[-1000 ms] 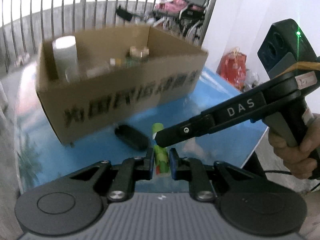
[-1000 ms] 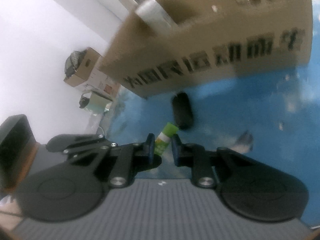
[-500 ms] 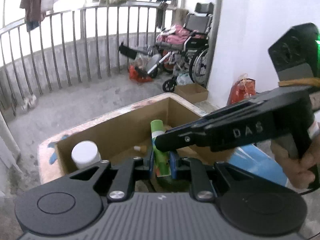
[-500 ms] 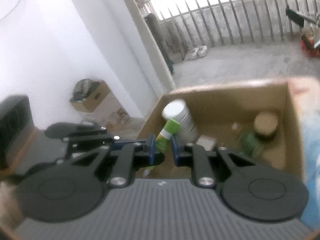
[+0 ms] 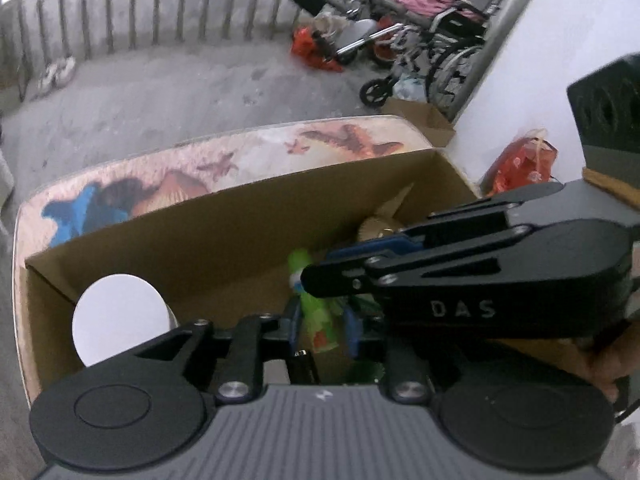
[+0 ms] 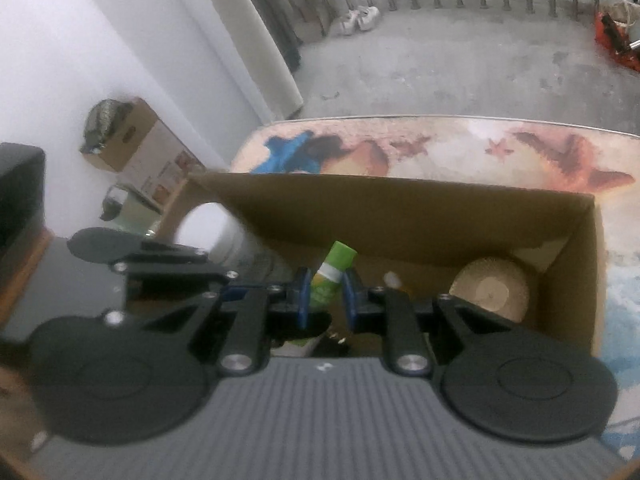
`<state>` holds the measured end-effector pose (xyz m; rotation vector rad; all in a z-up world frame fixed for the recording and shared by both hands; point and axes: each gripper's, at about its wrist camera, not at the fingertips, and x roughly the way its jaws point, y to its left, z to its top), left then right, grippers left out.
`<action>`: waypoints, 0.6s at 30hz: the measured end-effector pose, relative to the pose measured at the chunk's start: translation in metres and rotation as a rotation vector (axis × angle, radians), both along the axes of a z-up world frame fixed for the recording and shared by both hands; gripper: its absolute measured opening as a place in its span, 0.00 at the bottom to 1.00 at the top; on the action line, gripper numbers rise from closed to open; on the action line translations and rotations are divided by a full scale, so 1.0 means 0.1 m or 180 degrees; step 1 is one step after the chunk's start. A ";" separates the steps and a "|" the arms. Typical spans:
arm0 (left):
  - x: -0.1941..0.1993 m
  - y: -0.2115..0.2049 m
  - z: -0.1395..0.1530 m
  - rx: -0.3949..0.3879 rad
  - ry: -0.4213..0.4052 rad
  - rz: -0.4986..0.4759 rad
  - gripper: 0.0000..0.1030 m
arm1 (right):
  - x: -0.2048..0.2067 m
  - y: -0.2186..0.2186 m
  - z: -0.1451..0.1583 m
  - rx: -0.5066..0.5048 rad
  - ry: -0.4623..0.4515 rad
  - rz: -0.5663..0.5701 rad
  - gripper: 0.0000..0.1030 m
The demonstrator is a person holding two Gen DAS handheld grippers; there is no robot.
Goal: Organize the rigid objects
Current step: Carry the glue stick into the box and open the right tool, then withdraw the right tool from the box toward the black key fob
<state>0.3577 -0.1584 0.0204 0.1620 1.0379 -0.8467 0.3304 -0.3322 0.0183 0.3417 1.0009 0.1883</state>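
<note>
A green tube with a white band [image 5: 316, 312] stands between the blue pads of both grippers over the open cardboard box [image 5: 240, 216]. In the left wrist view my left gripper [image 5: 320, 330] has its jaws a little apart, close beside the tube; I cannot tell if they touch it. My right gripper [image 6: 324, 300] stands the same way around the tube [image 6: 332, 276], and its arm crosses the left wrist view [image 5: 460, 276]. A white-lidded jar [image 5: 120, 316] and a tan round lid [image 6: 490, 290] sit in the box.
The box stands on a table with a printed cover [image 6: 440, 148]. A dark object [image 5: 304, 368] lies in the box under the left gripper. A wheelchair [image 5: 432, 36], railing and red bags stand on the concrete floor beyond. A small carton [image 6: 128, 136] stands by the white wall.
Both grippers carried the green tube up from the blue table top and over the box. Now they are lower inside it, and both sets of jaws look wider than before.
</note>
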 end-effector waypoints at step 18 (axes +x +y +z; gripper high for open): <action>-1.10 0.96 1.05 -0.0372 -0.0928 -0.0038 0.65 | -1.41 -0.11 1.02 0.0178 -0.0912 -0.0252 0.18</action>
